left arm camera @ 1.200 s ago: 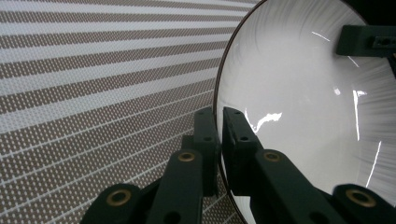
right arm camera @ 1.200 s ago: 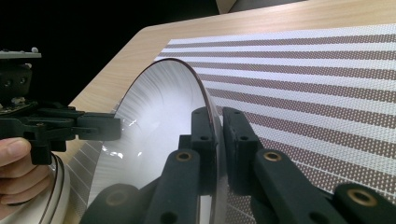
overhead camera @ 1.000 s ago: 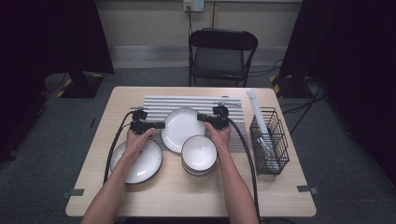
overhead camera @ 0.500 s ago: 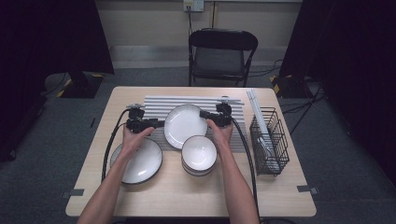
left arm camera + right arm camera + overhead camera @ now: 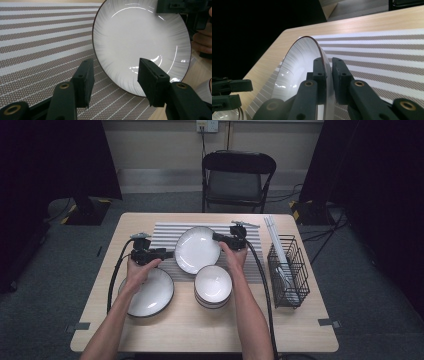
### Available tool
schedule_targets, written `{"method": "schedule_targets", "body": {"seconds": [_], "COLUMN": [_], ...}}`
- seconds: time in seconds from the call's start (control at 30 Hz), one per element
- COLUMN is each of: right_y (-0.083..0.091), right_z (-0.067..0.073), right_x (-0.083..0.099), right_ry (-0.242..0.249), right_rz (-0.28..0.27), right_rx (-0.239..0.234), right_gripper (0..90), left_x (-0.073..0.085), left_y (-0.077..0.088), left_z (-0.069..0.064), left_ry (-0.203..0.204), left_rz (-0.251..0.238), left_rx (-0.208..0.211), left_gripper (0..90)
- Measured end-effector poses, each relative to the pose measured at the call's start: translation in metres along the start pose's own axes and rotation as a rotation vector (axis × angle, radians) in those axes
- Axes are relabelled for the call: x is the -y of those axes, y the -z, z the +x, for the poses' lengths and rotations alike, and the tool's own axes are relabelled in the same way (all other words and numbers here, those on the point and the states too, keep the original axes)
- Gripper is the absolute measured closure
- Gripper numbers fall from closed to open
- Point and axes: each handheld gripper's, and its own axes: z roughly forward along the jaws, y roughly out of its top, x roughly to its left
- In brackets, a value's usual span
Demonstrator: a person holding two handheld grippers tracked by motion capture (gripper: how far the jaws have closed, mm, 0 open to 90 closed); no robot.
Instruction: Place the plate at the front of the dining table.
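A white plate with a dark rim [image 5: 196, 249] is held tilted over the striped mat [image 5: 163, 234]. My right gripper [image 5: 216, 237] is shut on its right rim; in the right gripper view the jaws [image 5: 329, 62] pinch the plate's edge [image 5: 297, 65]. My left gripper [image 5: 168, 254] stands open just left of the plate. Its jaws have just been opening, and in the left gripper view its pads [image 5: 113, 72] hold nothing, with the plate [image 5: 140, 37] just ahead of them and untouched.
A second plate [image 5: 148, 291] lies at the front left under the left hand. A stack of bowls [image 5: 213, 285] sits in front of the held plate. A black wire basket [image 5: 287, 270] stands at the right. A folding chair [image 5: 237, 180] is behind the table.
The left gripper has let go of the plate's left rim, opened, and drawn back to the left. The right gripper still holds the plate in nearly the same place.
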Motion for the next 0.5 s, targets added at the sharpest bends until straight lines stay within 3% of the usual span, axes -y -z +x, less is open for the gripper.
{"method": "schedule_targets", "body": {"seconds": [0.1, 0.27, 0.4, 0.5], "right_y": [-0.003, -0.004, -0.008, -0.011], "right_z": [0.004, -0.002, -0.007, -0.011], "right_x": [-0.004, -0.004, 0.001, 0.006], "right_ry": [0.012, -0.022, -0.006, -0.027], "right_rz": [-0.003, -0.022, 0.007, 0.008], "right_rx": [-0.002, 0.001, 0.034, 0.045], "right_gripper": [82.2, 82.5, 82.3, 83.1], "left_x": [0.0, -0.002, -0.003, -0.003], "left_y": [0.005, 0.011, 0.015, 0.018], "left_z": [0.0, -0.002, -0.005, -0.008], "left_ry": [0.004, -0.012, -0.026, -0.043], "left_rz": [-0.01, -0.016, -0.024, -0.022], "left_rx": [0.003, 0.006, 0.012, 0.015], "left_gripper": [47.3, 47.4, 47.4, 47.4]}}
